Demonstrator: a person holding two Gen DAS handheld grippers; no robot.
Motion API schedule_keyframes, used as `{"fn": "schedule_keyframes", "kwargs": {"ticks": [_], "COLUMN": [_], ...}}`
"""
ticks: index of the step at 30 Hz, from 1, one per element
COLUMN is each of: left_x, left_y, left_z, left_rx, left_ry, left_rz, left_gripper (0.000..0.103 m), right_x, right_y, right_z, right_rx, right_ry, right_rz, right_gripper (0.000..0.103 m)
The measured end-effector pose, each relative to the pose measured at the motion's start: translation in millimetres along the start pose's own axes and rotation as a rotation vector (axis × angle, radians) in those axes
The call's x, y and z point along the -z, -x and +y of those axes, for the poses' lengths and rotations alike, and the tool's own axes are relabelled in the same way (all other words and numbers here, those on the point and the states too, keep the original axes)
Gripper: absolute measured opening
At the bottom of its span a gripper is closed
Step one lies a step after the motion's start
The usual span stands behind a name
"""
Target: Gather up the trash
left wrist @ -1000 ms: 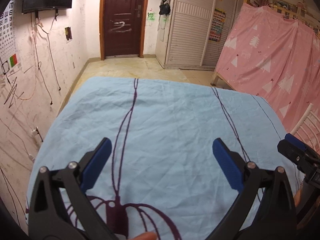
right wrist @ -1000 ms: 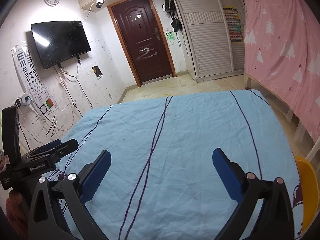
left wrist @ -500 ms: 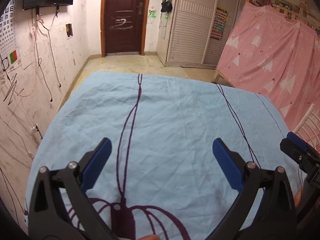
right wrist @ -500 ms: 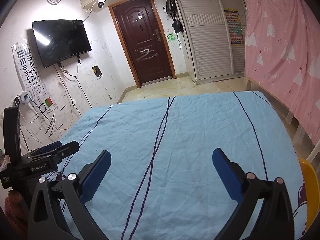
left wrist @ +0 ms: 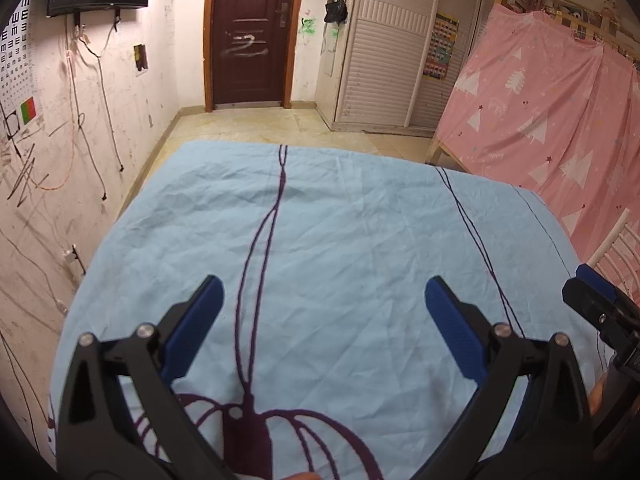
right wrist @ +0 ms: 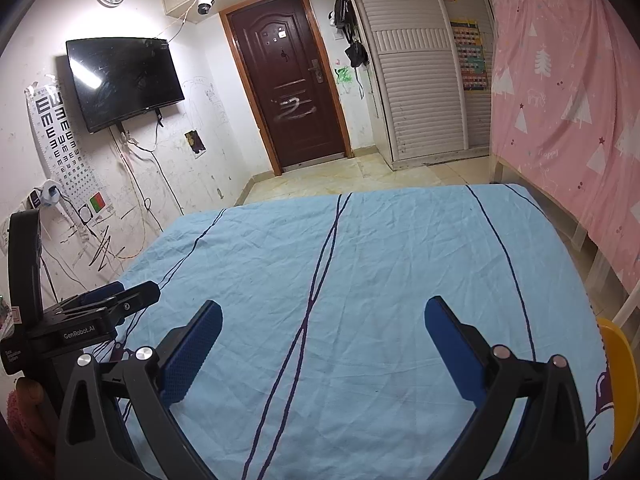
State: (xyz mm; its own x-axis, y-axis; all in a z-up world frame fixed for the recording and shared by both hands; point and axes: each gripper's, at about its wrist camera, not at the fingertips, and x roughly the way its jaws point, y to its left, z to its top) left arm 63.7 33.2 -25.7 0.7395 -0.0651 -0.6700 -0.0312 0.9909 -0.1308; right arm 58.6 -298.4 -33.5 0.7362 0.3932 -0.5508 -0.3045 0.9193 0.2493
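Left wrist view, starting up close: the left gripper [left wrist: 322,300] has its blue fingers [left wrist: 192,330] spread wide with nothing between them, hovering over a bed [left wrist: 340,220] covered in a light blue sheet with dark purple line patterns. Same deal in the right wrist view, where the right gripper [right wrist: 322,320] is wide open and holding nothing over that sheet. A yellow thing [right wrist: 618,380] pokes in at the bed's right edge, can't tell what it is.

Further out there's tiled floor [right wrist: 320,180], then a dark door [right wrist: 290,80], a wall TV [right wrist: 122,80] on the left and a pink curtain [right wrist: 568,100] on the right.

As for the trash, honestly I can't see any. Nothing on the sheet or the visible floor, so it's probably out of frame.

Main risk, I'd say: with no target in sight, the fingers could drop and snag the wrinkled sheet. The grippers sit near each other too, so a sweep sideways could knock them together.
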Motion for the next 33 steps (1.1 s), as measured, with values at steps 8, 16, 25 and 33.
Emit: {"fn": "schedule_keyframes", "kwargs": {"ticks": [8, 16, 25, 33], "left_x": [-0.5, 0.6, 0.8, 1.0], "left_y": [-0.4, -1.1, -1.0, 1.2], "left_z": [0.4, 1.8, 3.5, 1.4], "left_rx": [0.000, -0.003, 0.007, 0.015], "left_ry": [0.001, 0.006, 0.000, -0.010], "left_rz": [-0.001, 0.002, 0.006, -0.005], "left_gripper": [0.097, 0.097, 0.097, 0.097], "right_x": [1.1, 1.4, 2.2, 1.6], "right_y": [0.1, 0.5, 0.3, 0.1], "right_z": [0.9, 0.6, 0.3, 0.5], "right_rx": [0.002, 0.004, 0.005, 0.005], "right_ry": [0.000, 0.001, 0.001, 0.002], "right_rz": [0.003, 0.004, 0.006, 0.005], "right_gripper": [0.094, 0.094, 0.094, 0.094]}}
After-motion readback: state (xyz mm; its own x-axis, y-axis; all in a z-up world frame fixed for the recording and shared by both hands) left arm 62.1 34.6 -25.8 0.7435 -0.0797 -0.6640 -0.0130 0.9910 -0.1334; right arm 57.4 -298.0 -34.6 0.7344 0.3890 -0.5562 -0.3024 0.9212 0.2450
